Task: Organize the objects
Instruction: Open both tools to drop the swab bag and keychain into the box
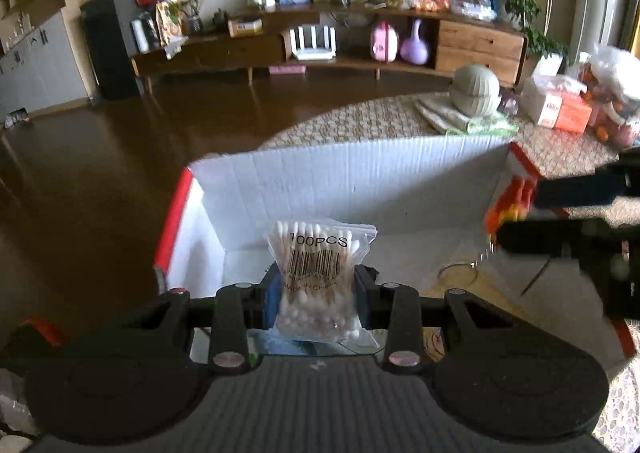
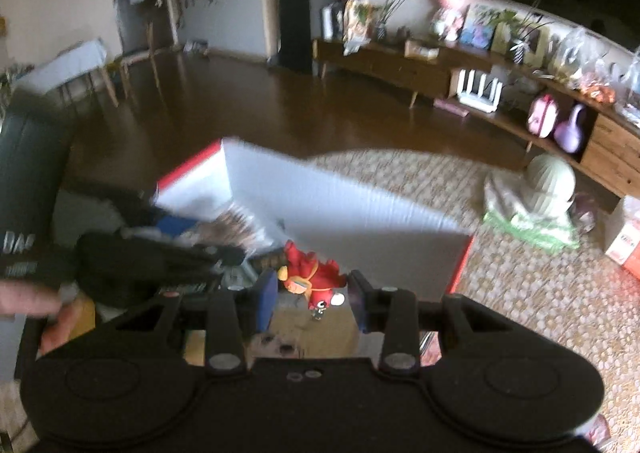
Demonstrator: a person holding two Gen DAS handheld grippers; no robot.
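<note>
My left gripper [image 1: 318, 289] is shut on a clear bag of cotton swabs [image 1: 318, 273] marked 100PCS, held upright above the open white cardboard box [image 1: 340, 181] with red edges. My right gripper [image 2: 314, 293] holds a red and orange toy figure [image 2: 314, 275] between its fingers, over the same box [image 2: 360, 213]. The right gripper also shows at the right of the left wrist view [image 1: 560, 221], with the toy [image 1: 510, 209] at its tip. The left gripper and the bag show blurred at the left of the right wrist view [image 2: 192, 249].
The box stands on a patterned tablecloth [image 1: 360, 121]. A green round container [image 1: 476, 91], folded cloths, a tissue box [image 1: 556, 105] and bags of fruit lie behind it. A metal ring [image 1: 458, 273] lies in the box. A long wooden sideboard [image 1: 320, 41] stands across the floor.
</note>
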